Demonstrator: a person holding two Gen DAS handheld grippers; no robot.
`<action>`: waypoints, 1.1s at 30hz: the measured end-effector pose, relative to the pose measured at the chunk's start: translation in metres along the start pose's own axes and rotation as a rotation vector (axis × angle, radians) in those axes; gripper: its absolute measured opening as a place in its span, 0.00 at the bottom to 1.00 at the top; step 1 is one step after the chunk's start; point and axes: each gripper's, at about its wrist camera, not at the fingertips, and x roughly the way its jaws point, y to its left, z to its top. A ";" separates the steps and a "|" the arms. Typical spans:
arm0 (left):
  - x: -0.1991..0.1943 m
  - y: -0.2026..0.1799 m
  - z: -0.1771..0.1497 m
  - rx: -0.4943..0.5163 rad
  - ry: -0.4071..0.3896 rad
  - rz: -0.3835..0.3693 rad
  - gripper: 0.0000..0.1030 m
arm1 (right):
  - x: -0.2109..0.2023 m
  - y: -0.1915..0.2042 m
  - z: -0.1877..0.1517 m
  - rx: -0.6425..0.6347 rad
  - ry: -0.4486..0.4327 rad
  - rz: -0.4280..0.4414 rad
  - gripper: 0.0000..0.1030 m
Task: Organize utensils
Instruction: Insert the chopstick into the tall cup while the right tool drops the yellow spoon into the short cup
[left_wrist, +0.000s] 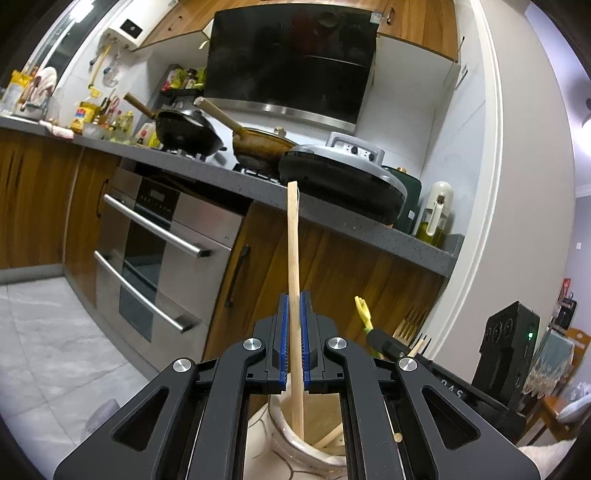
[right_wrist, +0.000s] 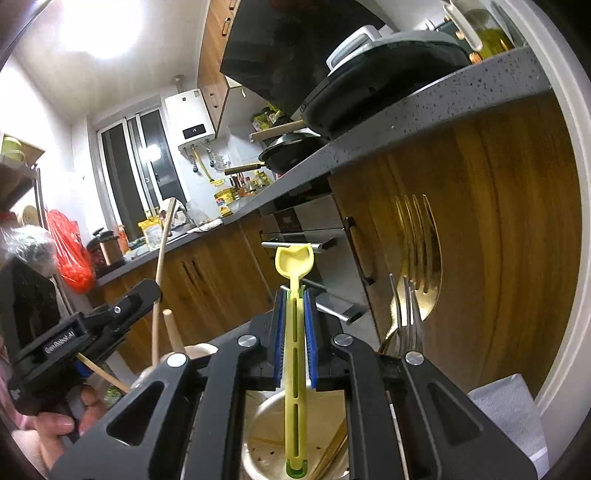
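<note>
Utensils half-sorted: my left tool (left_wrist: 294, 332) pinches a chopstick (left_wrist: 293, 251) above the ceramic holder (left_wrist: 280, 439); my right tool (right_wrist: 294, 332) pinches a yellow spoon (right_wrist: 294, 266).

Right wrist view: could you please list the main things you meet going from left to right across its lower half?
Left gripper → wooden chopstick → yellow spoon in the right gripper → silver fork → gold fork.
</note>
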 end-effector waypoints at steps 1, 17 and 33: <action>0.000 0.000 0.000 -0.001 0.000 0.002 0.06 | 0.001 0.000 -0.001 -0.002 0.003 -0.004 0.09; -0.019 -0.009 -0.004 0.066 0.040 -0.009 0.06 | -0.038 -0.006 -0.022 -0.038 0.140 -0.022 0.09; -0.060 -0.022 0.013 0.096 0.028 0.071 0.35 | -0.074 0.007 -0.011 -0.106 0.124 -0.031 0.35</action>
